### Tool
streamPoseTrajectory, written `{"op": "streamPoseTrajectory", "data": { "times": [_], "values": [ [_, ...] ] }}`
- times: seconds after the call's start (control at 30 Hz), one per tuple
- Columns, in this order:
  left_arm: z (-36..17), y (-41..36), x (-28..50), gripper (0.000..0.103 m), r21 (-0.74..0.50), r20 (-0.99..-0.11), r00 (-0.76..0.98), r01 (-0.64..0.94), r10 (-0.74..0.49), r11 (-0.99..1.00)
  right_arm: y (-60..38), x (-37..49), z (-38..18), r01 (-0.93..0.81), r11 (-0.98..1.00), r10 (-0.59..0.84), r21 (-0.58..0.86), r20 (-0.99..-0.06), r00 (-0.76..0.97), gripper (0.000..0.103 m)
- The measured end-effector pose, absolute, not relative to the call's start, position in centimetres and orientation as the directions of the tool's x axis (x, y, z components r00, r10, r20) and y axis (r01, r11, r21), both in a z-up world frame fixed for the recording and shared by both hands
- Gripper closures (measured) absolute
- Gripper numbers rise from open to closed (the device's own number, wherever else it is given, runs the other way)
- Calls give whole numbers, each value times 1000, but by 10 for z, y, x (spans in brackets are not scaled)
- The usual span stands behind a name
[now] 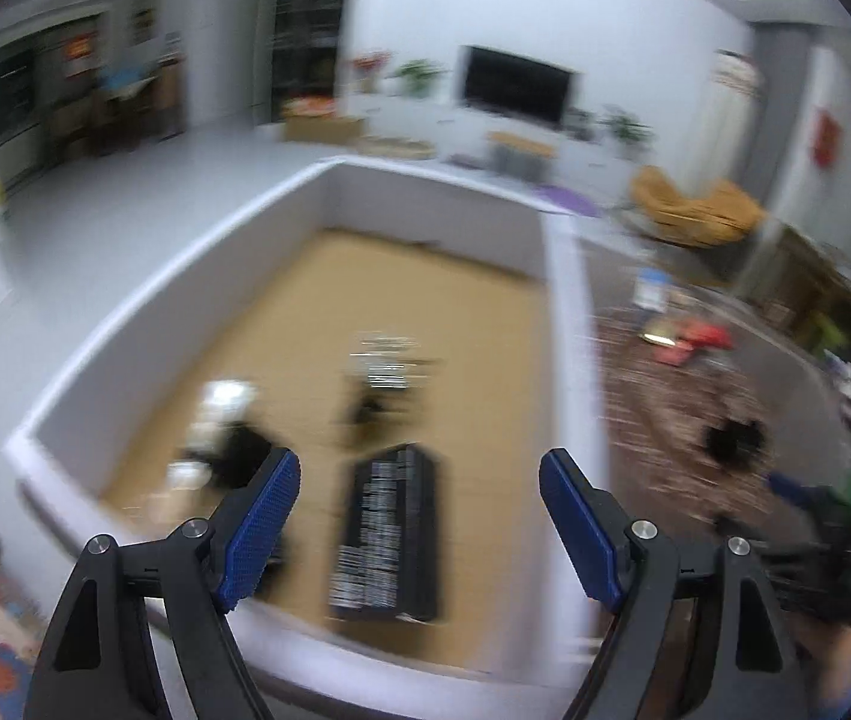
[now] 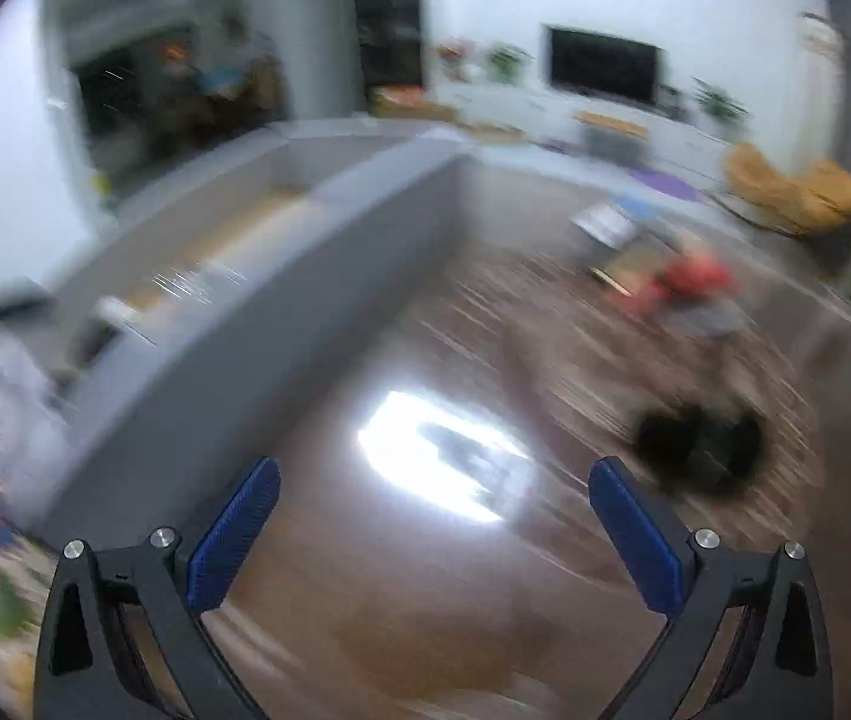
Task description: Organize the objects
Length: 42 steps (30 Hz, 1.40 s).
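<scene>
**Hovering over box and desk, both tongs empty**

Left tongs (image 1: 419,483) spread wide, nothing between them, above a white box (image 1: 185,276) with a black remote (image 1: 389,531) lying lower centre. Right tongs (image 2: 434,480) wide, empty, over the wooden desk (image 2: 425,630); a dark blurred object (image 2: 701,447), possibly a cable, sits centre right.

1. No text, label, brand, number or sign can be read in either view; both are heavily blurred.
2. A black flat object (image 1: 388,531) lying in the white-walled box (image 1: 173,294) carries rows of white marks, too smeared to make out.
3. A red patch on the far wall (image 1: 826,135) shows no legible characters.
</scene>
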<state>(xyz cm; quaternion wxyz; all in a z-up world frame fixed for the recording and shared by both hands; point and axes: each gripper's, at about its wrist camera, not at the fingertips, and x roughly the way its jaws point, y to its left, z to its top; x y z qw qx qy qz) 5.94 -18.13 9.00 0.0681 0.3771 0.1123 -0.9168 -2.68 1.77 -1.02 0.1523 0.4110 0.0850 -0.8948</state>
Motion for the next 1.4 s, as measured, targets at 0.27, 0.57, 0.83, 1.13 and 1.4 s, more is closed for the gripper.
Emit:
{"op": "streamPoseTrajectory", "data": {
  "times": [0.27,0.57,0.83,1.13,1.4],
  "values": [
    [87,-42,38,11,-228,-708,-667,-94,232,-969,142,-27,-43,119,-987,15,-111,-793,-609,0],
    [-2,17,-13,11,-161,-794,-580,-82,178,-984,181,-35,-56,44,-998,18,-53,-817,-577,0],
    [-32,42,-35,11,-21,-822,-562,-139,97,-990,184,-35,-61,22,-1000,0,-16,-818,-575,0],
    [-41,53,-50,10,3,-833,-546,-172,93,-985,181,-35,-60,14,-1000,6,-18,-816,-578,0],
    [-46,50,-55,0,2,-824,-560,-145,80,-989,181,-35,-60,14,-1000,6,-18,-816,-578,0]
  ]
}}
